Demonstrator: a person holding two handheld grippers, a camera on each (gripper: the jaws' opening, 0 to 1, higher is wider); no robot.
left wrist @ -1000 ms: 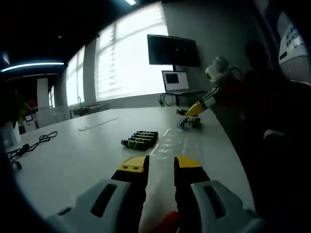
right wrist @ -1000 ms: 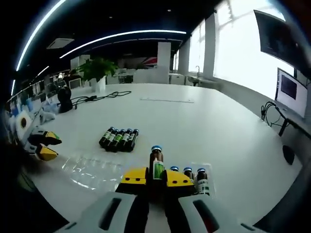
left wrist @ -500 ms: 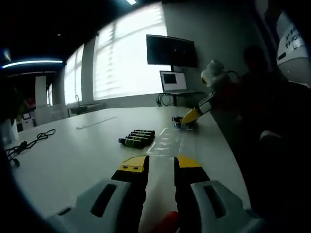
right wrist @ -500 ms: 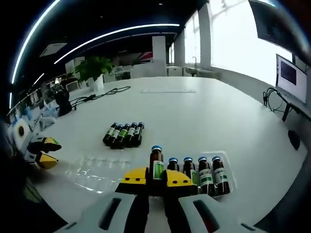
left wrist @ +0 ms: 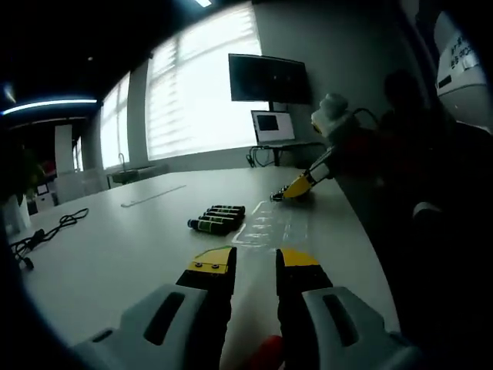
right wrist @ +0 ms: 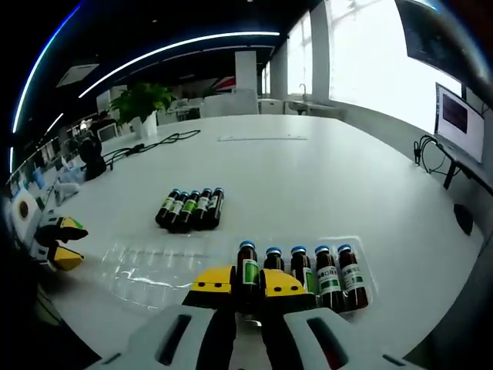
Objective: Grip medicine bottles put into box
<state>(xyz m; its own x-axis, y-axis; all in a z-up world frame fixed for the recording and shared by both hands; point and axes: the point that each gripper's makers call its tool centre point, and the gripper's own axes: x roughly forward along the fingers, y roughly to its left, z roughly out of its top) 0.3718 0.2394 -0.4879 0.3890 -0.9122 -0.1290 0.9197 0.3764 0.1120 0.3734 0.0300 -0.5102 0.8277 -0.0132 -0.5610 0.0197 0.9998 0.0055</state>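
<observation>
My right gripper (right wrist: 246,284) is shut on a brown medicine bottle (right wrist: 246,266) with a blue cap and green label. The bottle stands upright at the left end of a row of like bottles (right wrist: 316,271) in a clear box (right wrist: 370,286). Several more bottles (right wrist: 190,208) lie side by side further out on the white table, also seen as the lying bottles (left wrist: 218,218) in the left gripper view. My left gripper (left wrist: 256,266) is open above the table with nothing between its jaws. It shows as the left gripper (right wrist: 65,244) at the table's edge in the right gripper view.
An empty clear plastic tray (right wrist: 150,266) lies left of the box, near the table's edge. A person's dark body (left wrist: 431,193) stands at the right, holding the right gripper (left wrist: 294,190). Monitors (left wrist: 269,79) stand at the table's far end; a cable (right wrist: 158,141) lies further off.
The right gripper has brought the held bottle down until it stands level with the row in the box. The left gripper has barely moved.
</observation>
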